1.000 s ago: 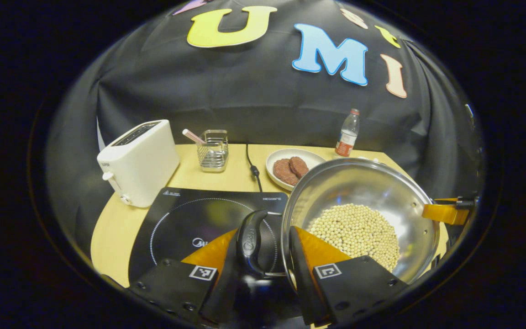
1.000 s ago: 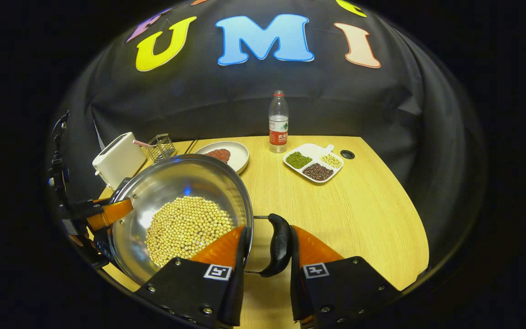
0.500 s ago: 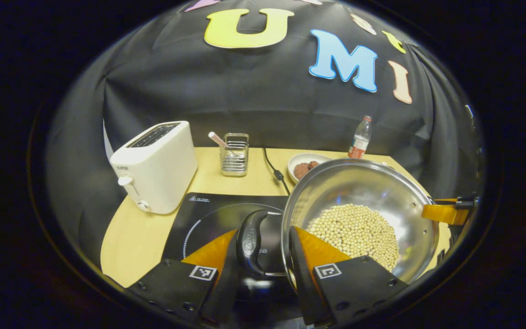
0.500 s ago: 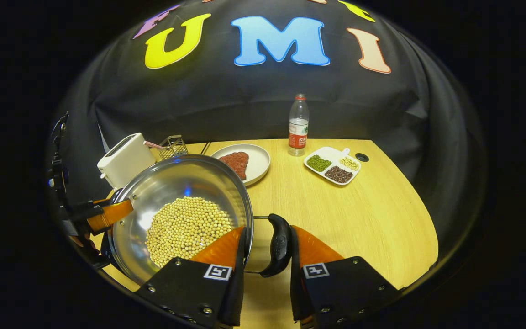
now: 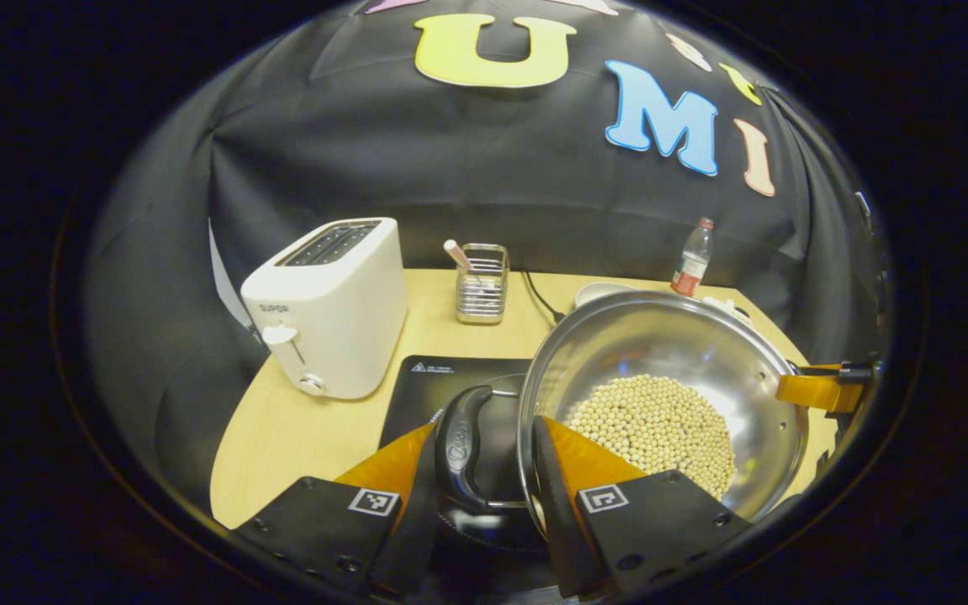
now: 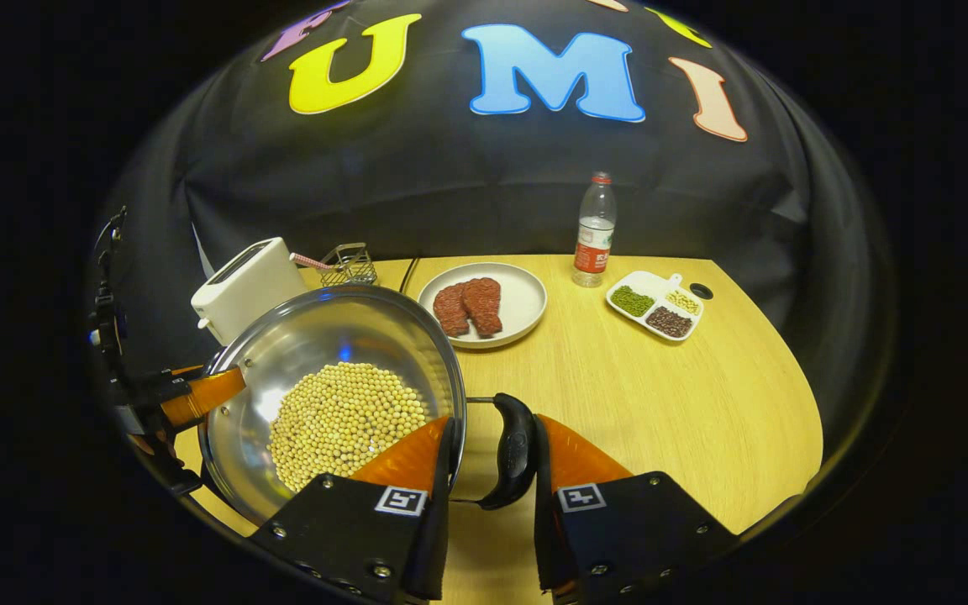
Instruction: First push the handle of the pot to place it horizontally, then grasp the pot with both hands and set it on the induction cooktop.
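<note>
A steel pot (image 5: 669, 370) holding pale soybeans (image 5: 656, 424) hangs between my two grippers. My left gripper (image 5: 484, 458) is shut on the pot's black left handle (image 5: 460, 445), one finger outside the handle and one inside the rim. In the right gripper view my right gripper (image 6: 492, 454) is shut the same way on the other black handle (image 6: 513, 445) of the pot (image 6: 333, 336). The black induction cooktop (image 5: 442, 386) lies under and left of the pot, mostly hidden by it. Each gripper also appears across the pot from the other.
A white toaster (image 5: 328, 307) stands left of the cooktop, with a wire utensil holder (image 5: 482, 283) behind it. To the pot's right lie a plate of meat patties (image 6: 484, 304), a water bottle (image 6: 595, 231) and a divided dish of beans (image 6: 656, 302). A cable (image 5: 539, 294) runs behind the cooktop.
Both grippers have carried the pot leftward over the cooktop. The toaster has come nearer in the left gripper view, and the plate shows fully in the right gripper view.
</note>
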The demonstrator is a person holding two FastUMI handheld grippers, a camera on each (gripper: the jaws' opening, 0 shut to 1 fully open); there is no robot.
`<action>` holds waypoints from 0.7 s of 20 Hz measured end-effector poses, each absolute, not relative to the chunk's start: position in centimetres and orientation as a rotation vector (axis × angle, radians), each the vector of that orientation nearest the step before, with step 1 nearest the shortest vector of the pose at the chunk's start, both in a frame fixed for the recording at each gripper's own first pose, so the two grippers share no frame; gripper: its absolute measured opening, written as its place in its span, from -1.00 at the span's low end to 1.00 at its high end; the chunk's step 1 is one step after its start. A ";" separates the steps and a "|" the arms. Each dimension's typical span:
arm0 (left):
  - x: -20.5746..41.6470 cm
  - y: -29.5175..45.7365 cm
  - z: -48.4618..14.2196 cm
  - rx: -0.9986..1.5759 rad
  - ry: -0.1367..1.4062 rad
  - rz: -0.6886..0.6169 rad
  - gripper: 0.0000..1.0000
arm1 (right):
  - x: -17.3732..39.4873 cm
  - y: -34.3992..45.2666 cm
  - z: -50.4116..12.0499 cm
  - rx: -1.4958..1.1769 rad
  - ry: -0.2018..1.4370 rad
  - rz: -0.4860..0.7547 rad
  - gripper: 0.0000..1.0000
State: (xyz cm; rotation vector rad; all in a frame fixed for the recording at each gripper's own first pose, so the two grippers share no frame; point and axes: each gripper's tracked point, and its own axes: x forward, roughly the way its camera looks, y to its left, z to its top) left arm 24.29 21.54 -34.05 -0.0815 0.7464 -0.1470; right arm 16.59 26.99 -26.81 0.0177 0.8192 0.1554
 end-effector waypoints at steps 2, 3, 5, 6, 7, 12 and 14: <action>24.4 22.9 -34.4 -0.085 0.747 -0.138 0.27 | 16.7 28.3 -27.0 0.016 0.820 0.165 -0.16; 24.5 23.5 -34.5 -0.089 0.748 -0.131 0.27 | 16.8 28.9 -27.0 0.013 0.817 0.170 -0.16; 24.6 24.7 -34.7 -0.091 0.751 -0.119 0.27 | 17.0 30.1 -27.2 0.009 0.818 0.182 -0.16; 24.6 25.4 -34.9 -0.090 0.753 -0.112 0.27 | 17.1 30.7 -27.4 0.008 0.821 0.188 -0.16; 24.6 25.9 -35.1 -0.086 0.755 -0.107 0.27 | 17.3 31.2 -27.5 0.007 0.822 0.194 -0.16; 25.0 28.1 -35.1 -0.061 0.748 -0.084 0.19 | 17.9 33.3 -28.0 0.014 0.827 0.217 -0.16; 25.3 28.5 -35.4 -0.049 0.751 -0.080 0.26 | 18.0 33.8 -28.3 0.021 0.833 0.219 -0.17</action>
